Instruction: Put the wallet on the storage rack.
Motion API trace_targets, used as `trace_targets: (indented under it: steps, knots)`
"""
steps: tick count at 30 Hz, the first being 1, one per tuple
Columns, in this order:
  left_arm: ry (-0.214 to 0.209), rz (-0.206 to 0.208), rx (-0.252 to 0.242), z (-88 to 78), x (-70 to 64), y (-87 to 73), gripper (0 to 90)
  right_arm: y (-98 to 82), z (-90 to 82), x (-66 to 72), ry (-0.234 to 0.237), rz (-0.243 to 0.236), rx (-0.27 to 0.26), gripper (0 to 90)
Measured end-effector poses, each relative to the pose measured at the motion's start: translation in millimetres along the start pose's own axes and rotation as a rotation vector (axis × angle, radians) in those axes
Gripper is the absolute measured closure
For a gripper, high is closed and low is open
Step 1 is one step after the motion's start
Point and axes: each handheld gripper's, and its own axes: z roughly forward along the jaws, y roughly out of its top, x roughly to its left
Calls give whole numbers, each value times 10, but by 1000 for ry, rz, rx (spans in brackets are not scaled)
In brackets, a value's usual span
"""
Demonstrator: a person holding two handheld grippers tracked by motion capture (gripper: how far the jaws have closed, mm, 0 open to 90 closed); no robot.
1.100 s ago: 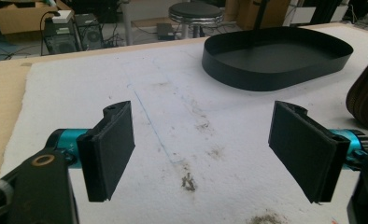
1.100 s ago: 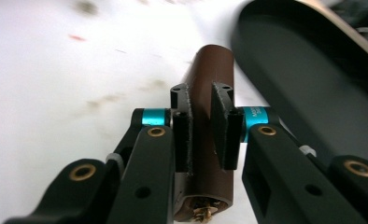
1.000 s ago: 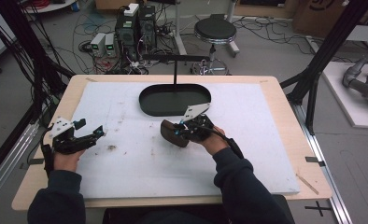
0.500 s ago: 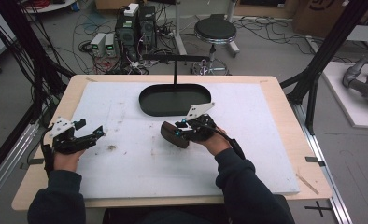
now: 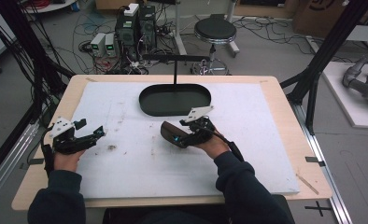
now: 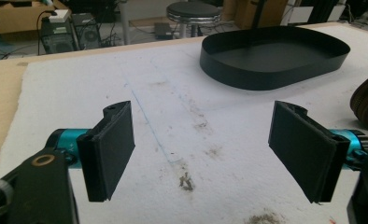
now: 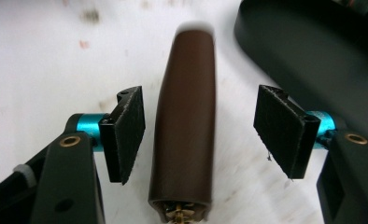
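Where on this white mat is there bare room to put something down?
The widest bare patch is the mat's right part, past the right gripper. Another lies between the left gripper and the brown case, though stained. The near strip between the sleeves is bare too. It is crowded where the black tray and case sit close together.

A white mat (image 5: 247, 140) covers the wooden counter (image 5: 285, 93), with a black oval tray (image 5: 175, 100) at its far middle. The left gripper (image 5: 97, 132) hovers near the left edge, while the right gripper (image 5: 184, 139) sits at a brown case (image 5: 169, 132) just before the tray.
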Motion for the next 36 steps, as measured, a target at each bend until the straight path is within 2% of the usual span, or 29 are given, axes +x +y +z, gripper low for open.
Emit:
trace_targets:
  steps: [2, 3, 4, 6, 9, 12, 16, 21, 24, 26, 31, 33, 36]
  knots:
    - [-4, 1, -2, 2, -3, 0, 224, -34, 70, 8, 22, 15, 16, 379]
    - [-4, 2, -2, 1, -4, 1, 224, -42, 93, 14, 30, 16, 32, 441]
    - [-5, 4, -3, -2, -3, 2, 224, -45, 106, 15, 40, 16, 43, 542]
    - [-4, 3, -6, -5, -1, 3, 224, -32, 83, 12, 46, -2, 36, 645]
    - [-7, 6, -6, 0, -2, 2, 224, -4, 4, -38, 49, 18, -9, 658]
    - [-15, 12, -9, 10, -16, 2, 224, 32, -79, -158, 43, 76, -43, 659]
    - [-43, 20, -11, 24, -38, 2, 224, 93, -186, -377, 40, 158, -105, 663]
    - [-55, 25, -17, 36, -55, 3, 224, 207, -223, -678, 12, 225, -149, 664]
    - [-58, 25, -16, 44, -64, 2, 224, 265, -155, -845, 0, 264, -160, 660]
    - [-61, 28, -14, 52, -68, 1, 224, 286, -64, -949, -18, 282, -148, 660]
    - [-62, 28, -14, 52, -69, 1, 224, 282, 213, -1168, -61, 374, -100, 657]
    - [-60, 23, -16, 50, -67, 1, 224, 279, 298, -1218, -89, 383, -121, 658]
    - [-61, 23, -16, 52, -61, -1, 224, 297, 387, -1284, -80, 438, -138, 658]
